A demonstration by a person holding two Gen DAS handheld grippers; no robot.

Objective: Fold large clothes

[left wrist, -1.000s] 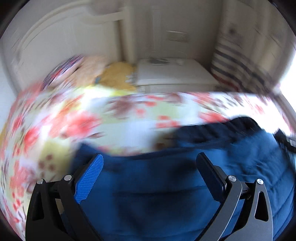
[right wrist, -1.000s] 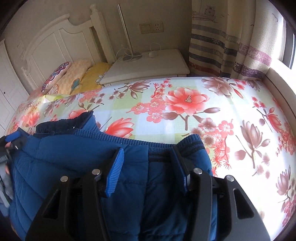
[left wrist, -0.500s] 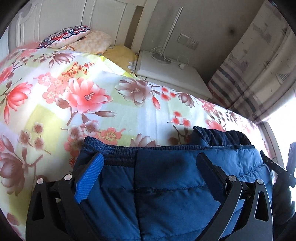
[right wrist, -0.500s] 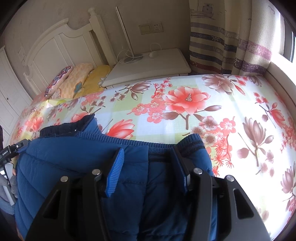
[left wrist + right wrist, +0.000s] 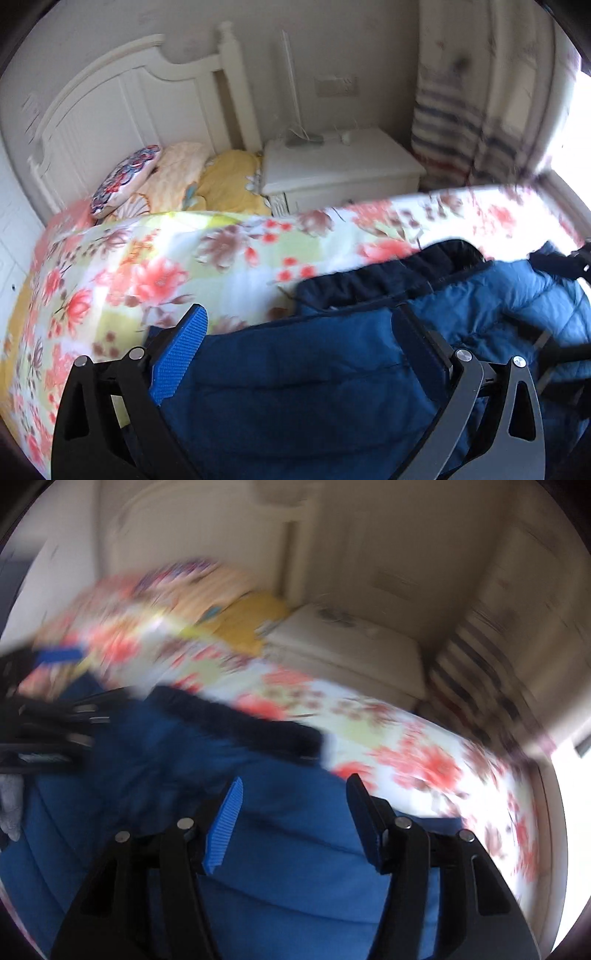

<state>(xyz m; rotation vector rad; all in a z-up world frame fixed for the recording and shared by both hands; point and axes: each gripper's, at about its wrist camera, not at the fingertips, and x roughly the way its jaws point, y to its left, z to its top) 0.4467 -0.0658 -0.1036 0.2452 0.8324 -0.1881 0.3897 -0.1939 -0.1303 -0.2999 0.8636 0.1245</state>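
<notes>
Lying bunched on the near part of the floral bedspread [image 5: 147, 266], as a blue padded jacket [image 5: 314, 369], quilted and folded over on itself. Showing a dark ribbed band [image 5: 388, 280] along the far edge, running up towards the right in the left wrist view. Filling the whole lower half of both views, with one folded edge stretching straight across between the fingers.

Straddling that fold with the left gripper [image 5: 299, 314], jaws standing wide apart, fabric spanning the gap from the blue ribbed pad to the dark finger opposite. Not showing clearly whether the pads are pressing on the cloth, so cannot tell whether it is gripped.

Hovering over the jacket with the right gripper [image 5: 295, 781], much blurred, jaws having just been opening, cloth lying between them, both pads standing clear of it. Pointing down at a slant with both tools, well apart along the garment.

Spreading beyond the jacket, pink and red blossoms on pale checks. Resting against the white headboard [image 5: 110, 96], several pillows [image 5: 125, 181], patterned, peach and yellow. Standing just beside the bed, a white nightstand [image 5: 340, 166]. Hanging to its right, a striped curtain [image 5: 454, 122].
</notes>
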